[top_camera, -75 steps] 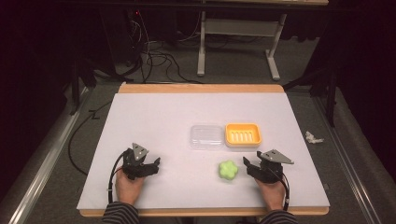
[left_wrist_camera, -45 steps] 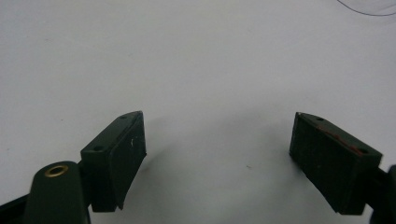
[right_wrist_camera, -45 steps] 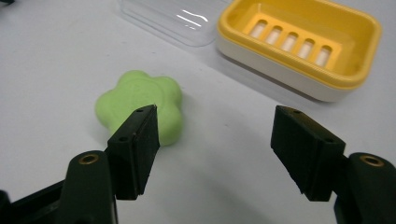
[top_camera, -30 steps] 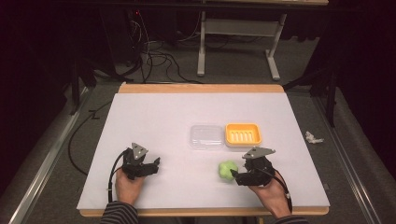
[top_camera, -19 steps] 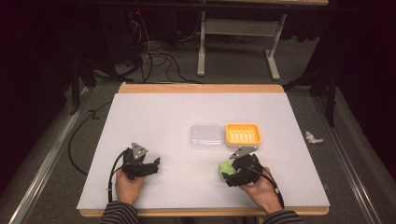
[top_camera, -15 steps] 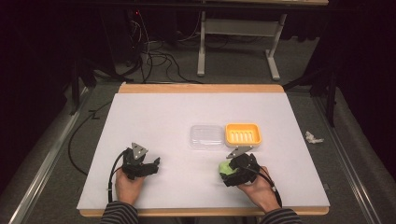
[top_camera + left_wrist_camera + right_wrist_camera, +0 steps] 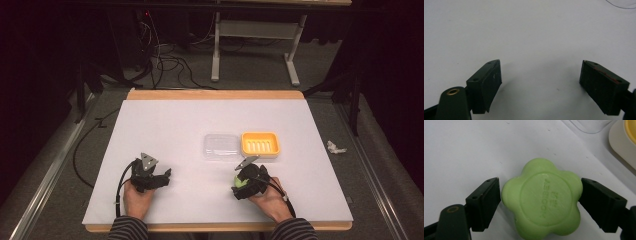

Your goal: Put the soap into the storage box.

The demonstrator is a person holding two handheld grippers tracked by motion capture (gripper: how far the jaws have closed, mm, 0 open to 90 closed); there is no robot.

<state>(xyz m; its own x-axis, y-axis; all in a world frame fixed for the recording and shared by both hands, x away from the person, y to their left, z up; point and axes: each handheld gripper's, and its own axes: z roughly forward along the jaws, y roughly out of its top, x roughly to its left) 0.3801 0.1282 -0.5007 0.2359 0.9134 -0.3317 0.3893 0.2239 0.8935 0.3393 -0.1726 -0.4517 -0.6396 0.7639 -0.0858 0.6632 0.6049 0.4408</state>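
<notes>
A green flower-shaped soap (image 7: pixel 544 200) lies on the white table (image 7: pixel 190 125) at the front right, seen from above as a small green patch (image 7: pixel 242 181). My right gripper (image 7: pixel 540 195) straddles it. Its jaws have just been closing and both pads now sit against the soap's sides. From above, the right gripper (image 7: pixel 240 186) is just in front of the orange dish. My left gripper (image 7: pixel 165 176) rests at the front left. In its own view the left gripper (image 7: pixel 540 75) is open over bare table.
An orange soap dish (image 7: pixel 260 145) and a clear plastic lid (image 7: pixel 221 146) sit side by side just beyond the soap; both edge into the right gripper view, lid (image 7: pixel 594 125) and dish (image 7: pixel 621 142). A crumpled scrap (image 7: pixel 335 147) lies off the table's right edge.
My right gripper has moved left and forward onto the green soap, which now sits between its jaws. The left gripper has stayed put.
</notes>
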